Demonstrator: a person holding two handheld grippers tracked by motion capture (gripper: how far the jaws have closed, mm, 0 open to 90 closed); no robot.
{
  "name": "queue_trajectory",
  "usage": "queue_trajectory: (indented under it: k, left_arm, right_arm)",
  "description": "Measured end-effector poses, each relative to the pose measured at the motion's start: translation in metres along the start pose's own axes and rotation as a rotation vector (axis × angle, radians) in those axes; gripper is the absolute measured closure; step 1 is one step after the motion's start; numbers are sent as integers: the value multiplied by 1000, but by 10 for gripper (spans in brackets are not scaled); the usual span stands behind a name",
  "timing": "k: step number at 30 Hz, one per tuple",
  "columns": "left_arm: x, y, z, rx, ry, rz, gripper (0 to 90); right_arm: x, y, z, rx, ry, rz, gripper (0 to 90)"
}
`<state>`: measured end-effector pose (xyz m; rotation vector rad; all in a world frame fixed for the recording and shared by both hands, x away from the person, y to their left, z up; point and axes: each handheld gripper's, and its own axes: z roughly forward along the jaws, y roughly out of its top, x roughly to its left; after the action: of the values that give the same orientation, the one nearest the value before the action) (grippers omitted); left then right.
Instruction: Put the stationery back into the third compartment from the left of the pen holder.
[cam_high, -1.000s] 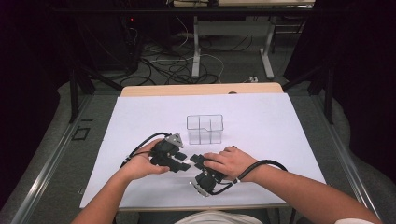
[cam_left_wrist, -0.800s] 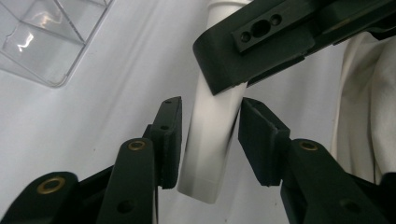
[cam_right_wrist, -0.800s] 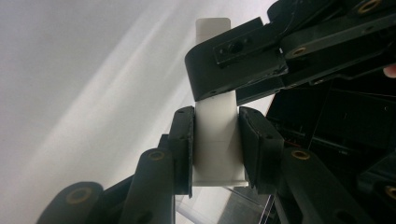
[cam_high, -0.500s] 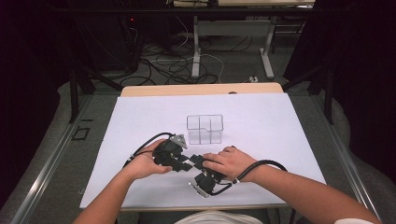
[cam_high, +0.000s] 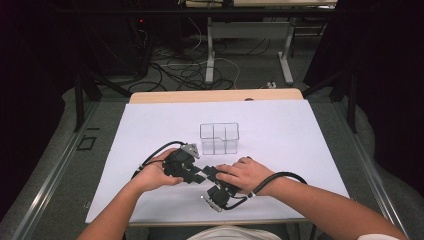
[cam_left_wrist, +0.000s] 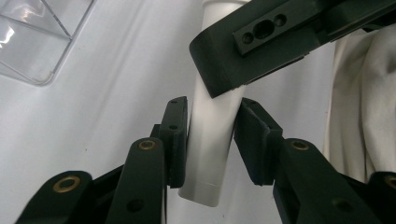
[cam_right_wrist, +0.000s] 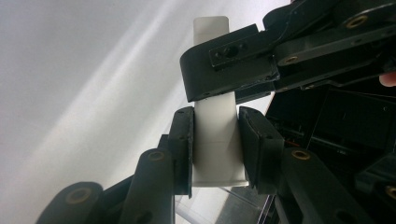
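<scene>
The left tool has just closed onto the white tube that the right tool also clamps, both holding it above the bench near its front edge, probably to pull it apart beside the clear box.

White-covered table, clear divided box on it.

white tube top cut off; clear box cropped.
</scene>
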<state>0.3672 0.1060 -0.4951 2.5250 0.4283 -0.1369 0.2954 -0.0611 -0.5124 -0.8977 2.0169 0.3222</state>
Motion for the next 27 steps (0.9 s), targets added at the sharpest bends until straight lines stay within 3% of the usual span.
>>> queue_trajectory:
  k: [4,7,10,11,13,15,20,21,23,25,26,27]
  left_arm:
    - [0,0,-1,-1,-7,6,688]
    - [2,0,-2,-24,-13,-11,694]
    - [4,-1,-3,-32,8,-29,697]
    - [5,-2,-3,-39,8,-36,697]
    - [7,-4,-3,-37,28,-44,697]
    - [9,-6,-3,-49,37,-57,698]
    - [13,-8,-4,-107,78,-102,698]
    - [13,-8,-5,-115,86,-110,698]
    - [15,-9,-7,-154,96,-127,698]
    - [15,-9,-10,-196,108,-154,698]
    - [16,-9,-12,-202,108,-159,698]
    - [17,-9,-12,-236,135,-171,698]
  right_arm:
    - [0,0,1,7,5,5,663]
    - [-3,-2,1,5,11,23,650]
    - [-5,-4,-1,14,4,66,622]
    - [-7,-4,-1,4,-6,55,606]
    - [-7,-6,-3,13,-7,123,582]
    - [-11,-8,-5,3,-25,123,557]
    - [-16,-13,-8,13,-54,208,485]
    - [-20,-14,-9,4,-65,208,471]
    - [-23,-16,-10,-16,-75,279,439]
    - [-25,-19,-11,-23,-62,395,396]
    - [-25,-21,-12,-27,-89,436,397]
    - [-28,-24,-13,-30,-84,464,397]
